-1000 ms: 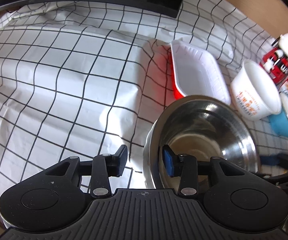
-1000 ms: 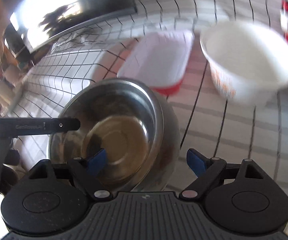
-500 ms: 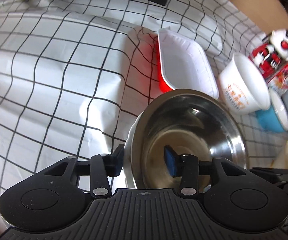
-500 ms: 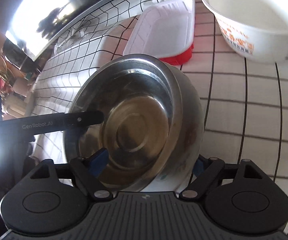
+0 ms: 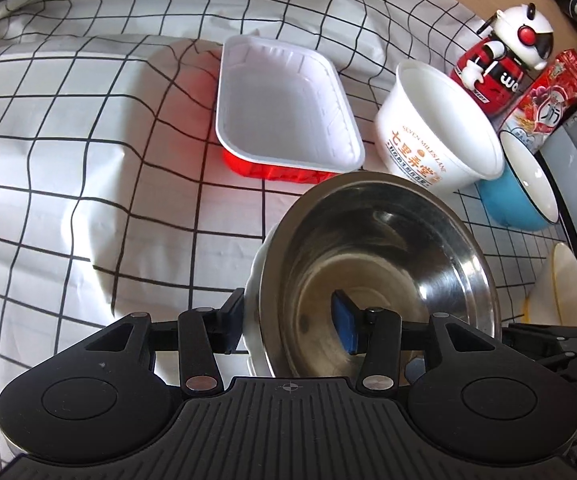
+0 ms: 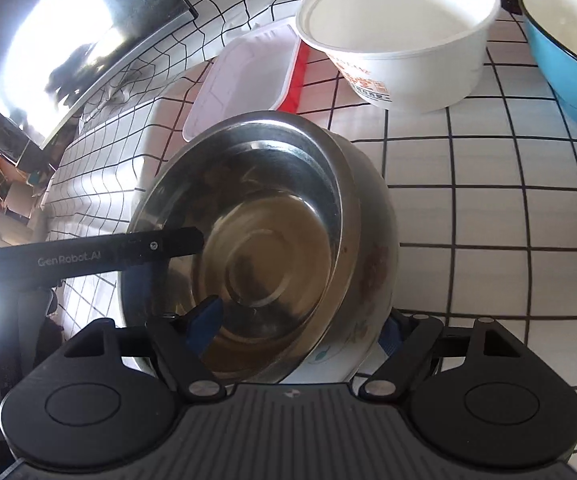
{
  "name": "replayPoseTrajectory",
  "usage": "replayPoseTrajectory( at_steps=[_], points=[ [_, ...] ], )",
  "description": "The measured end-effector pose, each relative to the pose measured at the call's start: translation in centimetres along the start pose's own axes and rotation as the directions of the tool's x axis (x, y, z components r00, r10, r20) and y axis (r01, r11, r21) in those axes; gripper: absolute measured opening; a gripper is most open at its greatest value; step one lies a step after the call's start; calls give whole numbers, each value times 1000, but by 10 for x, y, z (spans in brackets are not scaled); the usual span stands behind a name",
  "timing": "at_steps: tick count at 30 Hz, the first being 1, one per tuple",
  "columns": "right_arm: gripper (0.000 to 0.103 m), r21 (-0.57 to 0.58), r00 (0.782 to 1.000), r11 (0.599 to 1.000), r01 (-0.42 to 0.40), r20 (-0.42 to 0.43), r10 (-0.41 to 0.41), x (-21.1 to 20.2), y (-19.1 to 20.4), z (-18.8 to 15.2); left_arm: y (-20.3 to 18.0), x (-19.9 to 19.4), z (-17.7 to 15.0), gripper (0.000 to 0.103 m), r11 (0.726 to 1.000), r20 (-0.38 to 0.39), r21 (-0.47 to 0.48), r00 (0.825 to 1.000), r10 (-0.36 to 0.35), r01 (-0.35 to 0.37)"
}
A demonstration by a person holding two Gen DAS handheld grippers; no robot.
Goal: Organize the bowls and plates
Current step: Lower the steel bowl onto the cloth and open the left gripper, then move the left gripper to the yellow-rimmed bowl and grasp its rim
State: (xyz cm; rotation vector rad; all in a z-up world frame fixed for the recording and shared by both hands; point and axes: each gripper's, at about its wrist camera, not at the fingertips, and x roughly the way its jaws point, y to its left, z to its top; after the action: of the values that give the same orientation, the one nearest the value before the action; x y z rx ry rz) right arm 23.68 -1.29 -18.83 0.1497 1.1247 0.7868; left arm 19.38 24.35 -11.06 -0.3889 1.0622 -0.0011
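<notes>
Straddling steel bowl (image 5: 376, 256) rim, both hand-held grippers

Steel bowl (image 5: 376, 264) tilted, nested in white bowl (image 5: 257, 280); tray (image 5: 284, 108) at 11 o'clock; paper bowl (image 5: 440, 128), blue bowl (image 5: 520, 196) at 1 o'clock.

A polished, mirror-glossy steel bowl (image 5: 376, 264) was seen at lower centre; smooth white plastic formed the tray (image 5: 284, 108) at upper centre, and creased matt cloth the checked tablecloth (image 5: 68, 140).

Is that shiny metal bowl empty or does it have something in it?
Empty. The steel bowl shows only a bare reflective bottom in both views; one fingertip of the left gripper reaches inside its rim.
</notes>
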Motion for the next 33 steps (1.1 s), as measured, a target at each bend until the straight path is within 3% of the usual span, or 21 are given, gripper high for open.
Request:
replayPoseTrajectory(
  at_steps=[5, 11, 15, 18, 21, 23, 28, 30, 33],
  points=[
    [80, -74, 993, 993, 88, 87, -82, -14, 7, 0, 0, -14, -1, 46, 1000, 62, -17, 998, 21, -20],
    [83, -138, 952, 968, 208, 257, -168, -69, 12, 0, -12, -53, 1, 46, 996, 211, 17, 974, 84, -89],
    [85, -137, 901, 944, 301, 364, -234, -114, 3, -1, -21, -77, 6, 46, 996, 339, -20, 936, 93, -91],
    [89, -117, 856, 921, 372, 426, -292, -145, -15, -4, -39, -89, 9, 46, 999, 394, -30, 918, 33, -24],
    [92, -97, 809, 890, 445, 469, -354, -172, -44, -6, -72, -89, 9, 46, 999, 382, 13, 923, -40, 38],
    [92, -78, 795, 881, 467, 474, -379, -186, -68, -8, -99, -80, 7, 46, 997, 341, 47, 937, -78, 66],
    [95, -42, 811, 888, 458, 430, -397, -201, -127, -22, -170, -31, -7, 46, 982, 189, 67, 964, -185, 176],
    [95, -26, 819, 891, 453, 407, -405, -202, -147, -26, -194, -9, -15, 46, 980, 141, 67, 971, -195, 187],
    [95, -9, 850, 914, 406, 370, -375, -199, -170, -32, -219, 15, -25, 46, 984, 86, 49, 981, -174, 171]
  ],
)
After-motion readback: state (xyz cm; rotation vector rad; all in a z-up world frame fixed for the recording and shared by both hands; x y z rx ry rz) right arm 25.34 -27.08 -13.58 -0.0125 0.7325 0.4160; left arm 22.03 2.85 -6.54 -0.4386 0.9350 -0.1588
